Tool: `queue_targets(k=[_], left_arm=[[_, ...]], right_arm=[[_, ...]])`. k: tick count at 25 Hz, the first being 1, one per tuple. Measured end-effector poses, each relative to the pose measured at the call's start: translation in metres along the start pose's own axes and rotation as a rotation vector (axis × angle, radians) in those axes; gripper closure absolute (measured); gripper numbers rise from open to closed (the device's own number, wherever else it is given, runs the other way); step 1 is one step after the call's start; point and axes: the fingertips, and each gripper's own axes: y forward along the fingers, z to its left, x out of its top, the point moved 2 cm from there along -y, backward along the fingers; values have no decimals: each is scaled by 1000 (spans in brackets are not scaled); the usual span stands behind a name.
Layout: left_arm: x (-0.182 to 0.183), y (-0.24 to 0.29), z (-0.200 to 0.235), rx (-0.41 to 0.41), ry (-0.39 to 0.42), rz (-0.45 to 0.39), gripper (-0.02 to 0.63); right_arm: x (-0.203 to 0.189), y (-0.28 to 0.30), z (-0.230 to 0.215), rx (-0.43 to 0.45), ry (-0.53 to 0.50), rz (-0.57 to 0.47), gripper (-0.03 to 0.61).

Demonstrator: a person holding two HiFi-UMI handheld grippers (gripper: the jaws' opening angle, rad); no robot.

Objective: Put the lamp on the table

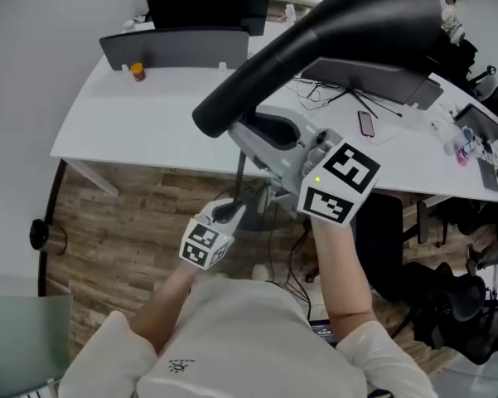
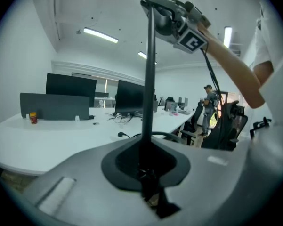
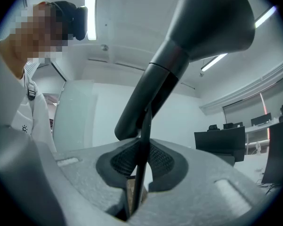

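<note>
Ahead, the white surface [image 1: 149, 114] carries dark monitors [image 1: 207, 7], a small orange bottle [image 1: 137, 73], cables [image 1: 323, 98] and a phone [image 1: 365, 123]. I hold the lamp [image 1: 356, 31] in the air over the wooden floor [image 1: 116, 214], near the edge of the surface. The right tongs [image 1: 269, 135] are closed on its thin pole [image 3: 140, 173] just under the shade. The left tongs [image 1: 236, 212] grip the pole lower down.

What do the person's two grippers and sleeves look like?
The left gripper and the right gripper both have light grey bodies with black pads, finely ribbed. Each carries a white cube printed with black square markers; a small greenish light glows beside the right one. The person wears white sleeves.
</note>
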Motion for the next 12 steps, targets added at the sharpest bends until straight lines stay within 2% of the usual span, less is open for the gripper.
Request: queue_targets(k=[12], left_arm=[[-2,-10,5,-35,3,-3,592]], right_arm=[[-1,12,4,-35,-7,15,537]])
